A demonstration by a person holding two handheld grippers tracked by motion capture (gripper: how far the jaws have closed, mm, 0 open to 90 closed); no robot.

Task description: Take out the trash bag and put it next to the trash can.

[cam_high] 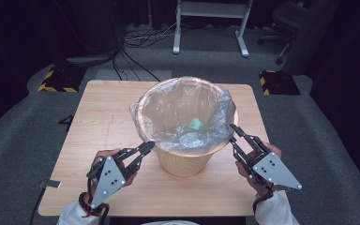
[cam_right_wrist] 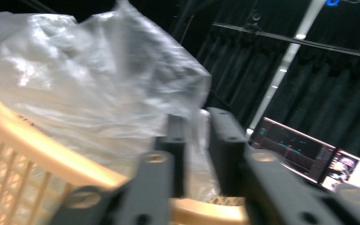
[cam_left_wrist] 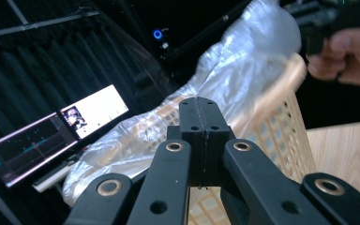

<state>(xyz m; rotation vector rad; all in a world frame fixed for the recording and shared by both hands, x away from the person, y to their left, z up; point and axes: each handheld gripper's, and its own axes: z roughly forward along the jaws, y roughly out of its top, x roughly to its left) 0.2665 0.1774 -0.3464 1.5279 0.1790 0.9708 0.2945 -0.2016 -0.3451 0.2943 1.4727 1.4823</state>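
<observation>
Where table (cam_high: 103, 117) holds basket (cam_high: 185, 161) at centre, I log: clear bag (cam_high: 168, 105) lining basket, edge folded over rim; green lumps (cam_high: 194, 125) at bag bottom. My left gripper (cam_high: 146, 147) at basket's left rim, jaws pressed together, pinching bag edge. My right gripper (cam_high: 233, 132) at right rim, jaws narrow with bag film between them. Monitors (cam_left_wrist: 51, 133) beyond, in left gripper view.

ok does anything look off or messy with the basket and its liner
Nothing is spilled or broken. The basket stands upright on the table. Its clear bag liner is rumpled and sits unevenly over the rim, bunched toward the near side where the left gripper and right gripper meet it. Green scraps lie inside.
</observation>
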